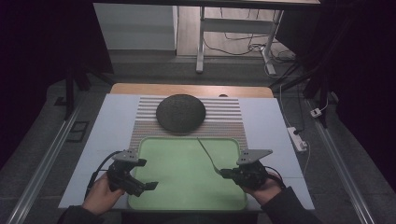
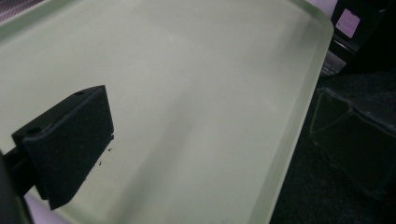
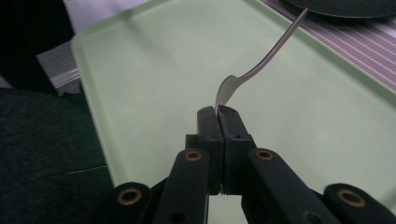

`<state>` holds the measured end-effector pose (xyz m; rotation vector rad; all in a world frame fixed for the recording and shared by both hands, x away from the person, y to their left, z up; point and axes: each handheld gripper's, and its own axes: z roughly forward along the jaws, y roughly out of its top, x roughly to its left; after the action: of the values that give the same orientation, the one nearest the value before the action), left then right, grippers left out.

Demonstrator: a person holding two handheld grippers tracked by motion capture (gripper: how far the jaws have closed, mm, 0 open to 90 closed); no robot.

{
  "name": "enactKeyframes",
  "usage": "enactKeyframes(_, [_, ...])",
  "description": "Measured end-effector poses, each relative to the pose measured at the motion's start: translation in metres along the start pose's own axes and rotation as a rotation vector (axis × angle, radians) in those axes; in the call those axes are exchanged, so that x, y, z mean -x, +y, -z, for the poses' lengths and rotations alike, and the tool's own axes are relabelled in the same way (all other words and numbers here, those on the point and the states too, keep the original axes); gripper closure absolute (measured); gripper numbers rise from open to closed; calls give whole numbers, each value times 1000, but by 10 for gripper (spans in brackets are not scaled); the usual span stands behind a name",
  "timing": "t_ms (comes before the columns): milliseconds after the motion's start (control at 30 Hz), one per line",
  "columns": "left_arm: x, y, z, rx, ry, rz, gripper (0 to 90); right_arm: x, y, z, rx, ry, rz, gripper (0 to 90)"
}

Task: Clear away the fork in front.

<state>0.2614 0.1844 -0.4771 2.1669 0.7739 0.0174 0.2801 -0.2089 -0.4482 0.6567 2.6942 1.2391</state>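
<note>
A wooden table (image 1: pixel 140 87) carries everything here, its brown top showing only as a strip along the far edge. A pale grey-white sheet (image 1: pixel 109 126) covers most of it, reaching the left and right sides. On the sheet lies a striped placemat (image 1: pixel 229 114), set in the middle toward the far edge. A light green tray (image 1: pixel 187 196) lies at the near side, its far rim overlapping the mat.
</note>
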Motion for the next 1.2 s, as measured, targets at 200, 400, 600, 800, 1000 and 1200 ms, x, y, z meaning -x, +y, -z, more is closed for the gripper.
enactKeyframes(200, [-2,11,-11,-17,-2,-40,0,-11,1,-3,-2,38,24,894])
enactKeyframes(400, [-2,21,-20,-34,-1,-72,0,-20,2,-8,0,93,38,894])
enactKeyframes(600, [-2,31,-27,-47,-4,-118,0,-28,4,-14,2,149,56,894])
enactKeyframes(800, [2,39,-36,-95,26,-211,0,-37,8,-21,-9,202,97,894])
enactKeyframes(1000, [5,51,-47,-140,-16,-300,0,-43,12,-27,-27,251,122,894])
enactKeyframes(1200, [7,58,-59,-200,-87,-385,19,-45,14,-27,-31,292,145,894])
